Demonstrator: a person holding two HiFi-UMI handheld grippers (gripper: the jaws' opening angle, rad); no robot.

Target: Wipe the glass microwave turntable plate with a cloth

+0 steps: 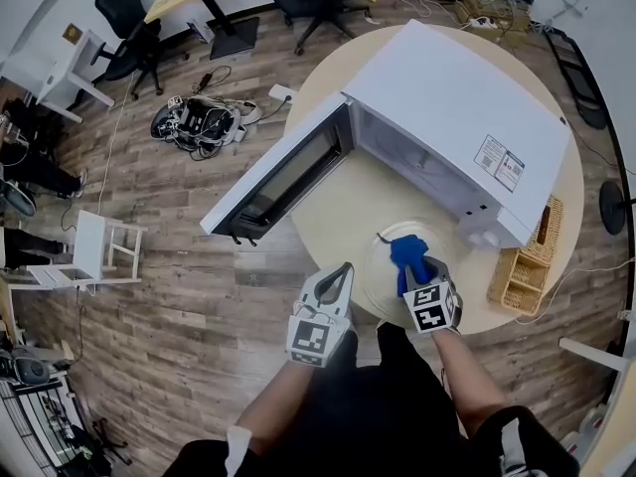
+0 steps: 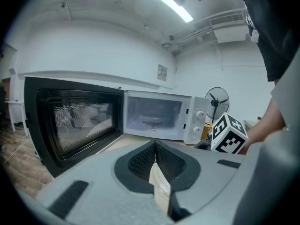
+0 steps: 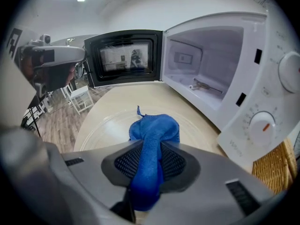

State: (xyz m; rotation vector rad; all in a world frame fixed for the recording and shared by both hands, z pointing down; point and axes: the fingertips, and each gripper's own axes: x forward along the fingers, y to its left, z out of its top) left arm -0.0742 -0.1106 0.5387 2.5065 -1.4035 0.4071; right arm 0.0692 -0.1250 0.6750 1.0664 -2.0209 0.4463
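Plainly, plate [image 3: 105, 123] lies under cloth [image 3: 154, 130] in right tool [image 3: 146, 163] (left tool [image 2: 154, 161] grips rim).

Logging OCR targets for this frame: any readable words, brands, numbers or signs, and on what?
Nothing reads clearly.
Sticker on top of the microwave: too small to read.
Faint print on the microwave's control panel: blurred.
Wall sign: too small to read.
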